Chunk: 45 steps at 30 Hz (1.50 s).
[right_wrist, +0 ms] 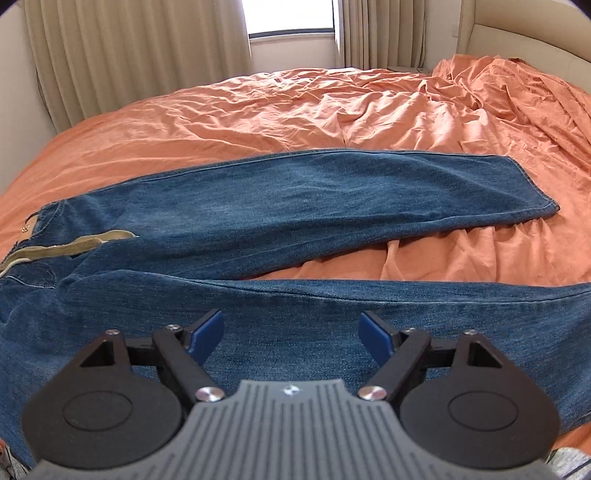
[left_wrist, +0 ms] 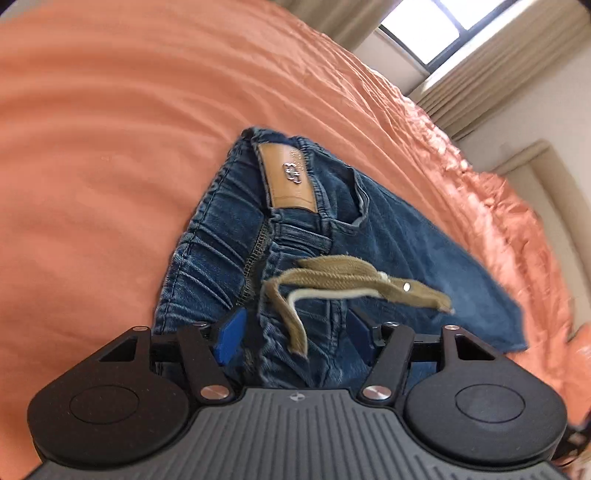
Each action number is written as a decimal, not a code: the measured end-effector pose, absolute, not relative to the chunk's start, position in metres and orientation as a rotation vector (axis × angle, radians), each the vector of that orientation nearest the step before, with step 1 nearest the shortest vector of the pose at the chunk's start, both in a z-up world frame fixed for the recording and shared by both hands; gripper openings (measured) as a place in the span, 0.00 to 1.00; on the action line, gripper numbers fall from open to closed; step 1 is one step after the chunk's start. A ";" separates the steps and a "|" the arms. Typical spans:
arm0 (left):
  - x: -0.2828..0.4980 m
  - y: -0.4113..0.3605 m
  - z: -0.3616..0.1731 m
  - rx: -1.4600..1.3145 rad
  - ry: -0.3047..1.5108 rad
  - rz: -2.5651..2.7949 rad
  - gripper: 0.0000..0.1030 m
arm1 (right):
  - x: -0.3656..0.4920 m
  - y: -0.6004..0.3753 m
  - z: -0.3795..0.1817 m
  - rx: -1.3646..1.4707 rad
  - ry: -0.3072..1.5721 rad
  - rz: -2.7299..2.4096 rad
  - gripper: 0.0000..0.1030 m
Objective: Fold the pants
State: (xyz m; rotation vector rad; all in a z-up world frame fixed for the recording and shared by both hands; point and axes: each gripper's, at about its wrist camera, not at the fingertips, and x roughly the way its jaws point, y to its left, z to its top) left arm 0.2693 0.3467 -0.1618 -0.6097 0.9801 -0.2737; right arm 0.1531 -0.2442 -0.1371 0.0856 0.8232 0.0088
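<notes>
Blue jeans [right_wrist: 295, 192] lie spread on an orange bed cover, legs apart and running to the right. Their elastic waistband [left_wrist: 221, 236] with a tan leather patch [left_wrist: 288, 173] and an olive drawstring [left_wrist: 354, 280] shows in the left wrist view. My left gripper [left_wrist: 295, 332] is open, its blue pads on either side of the waistband's near part, just above the denim. My right gripper [right_wrist: 291, 332] is open over the near leg [right_wrist: 332, 306], not holding it. The drawstring also shows at the left in the right wrist view [right_wrist: 74, 243].
The wrinkled orange cover [right_wrist: 332, 107] spans the whole bed. Beige curtains [right_wrist: 129, 48] and a window [right_wrist: 291, 18] stand behind it. A padded headboard [right_wrist: 524, 40] is at the far right, with bunched cover in front of it.
</notes>
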 end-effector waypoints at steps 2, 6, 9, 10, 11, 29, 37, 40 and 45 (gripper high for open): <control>0.275 0.357 -0.175 -0.710 0.963 -0.325 0.64 | 0.156 -0.238 -0.142 0.047 0.830 -0.008 0.74; 0.284 0.357 -0.185 -0.720 0.963 -0.371 0.32 | 0.164 -0.233 -0.148 0.011 0.843 -0.037 0.74; 0.275 0.351 -0.170 -0.701 0.935 -0.279 0.08 | 0.166 -0.235 -0.147 0.010 0.857 -0.060 0.74; 0.269 0.347 -0.156 -0.684 0.892 -0.274 0.07 | 0.166 -0.236 -0.146 0.008 0.856 -0.067 0.74; 0.262 0.340 -0.139 -0.631 0.849 -0.252 0.07 | 0.164 -0.237 -0.143 0.002 0.851 -0.076 0.74; 0.267 0.293 -0.139 -0.171 0.960 0.121 0.29 | 0.107 -0.429 -0.050 0.232 0.804 -0.313 0.70; 0.216 0.279 -0.073 -0.074 0.905 0.096 0.52 | 0.054 -0.576 -0.047 0.323 0.818 -0.427 0.51; 0.190 0.280 -0.068 -0.074 0.939 0.081 0.52 | 0.036 -0.623 -0.076 0.438 0.873 -0.454 0.48; 0.157 0.296 -0.081 -0.160 1.007 0.150 0.54 | 0.007 -0.666 -0.135 0.697 0.910 -0.498 0.44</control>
